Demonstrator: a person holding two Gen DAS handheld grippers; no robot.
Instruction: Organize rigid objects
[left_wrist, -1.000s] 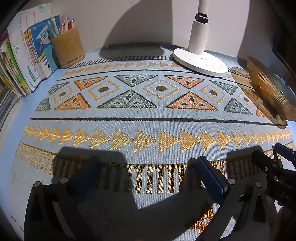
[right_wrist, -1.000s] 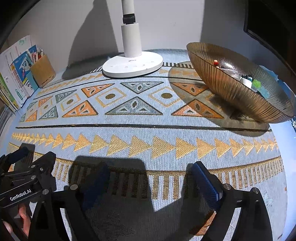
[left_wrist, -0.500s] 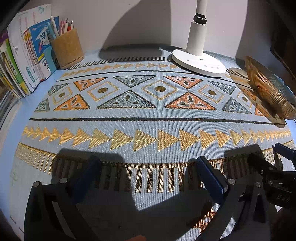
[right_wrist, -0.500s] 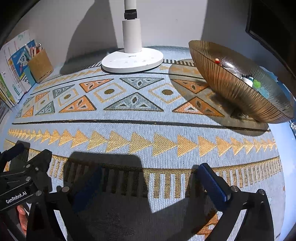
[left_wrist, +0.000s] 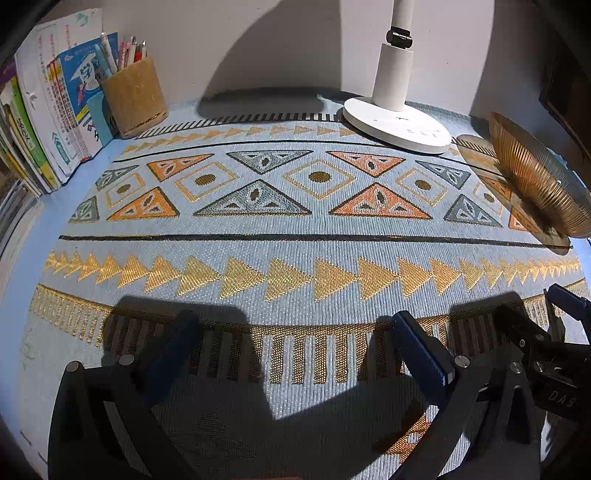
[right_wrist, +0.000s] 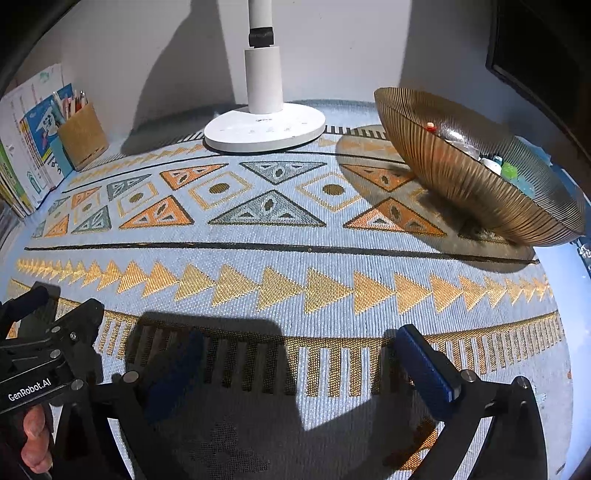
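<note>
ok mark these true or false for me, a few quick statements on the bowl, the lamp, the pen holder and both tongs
1. The ribbed bowl holds several small items. True.
2. The right tongs grip a pen. False: they are open, with only the patterned mat between the fingers.
3. The white lamp base stands on the mat's far edge. True.
4. The pen holder lies tipped over. False: it stands upright with pens in it, beside the books.
5. The left tongs are open and empty. True.
</note>
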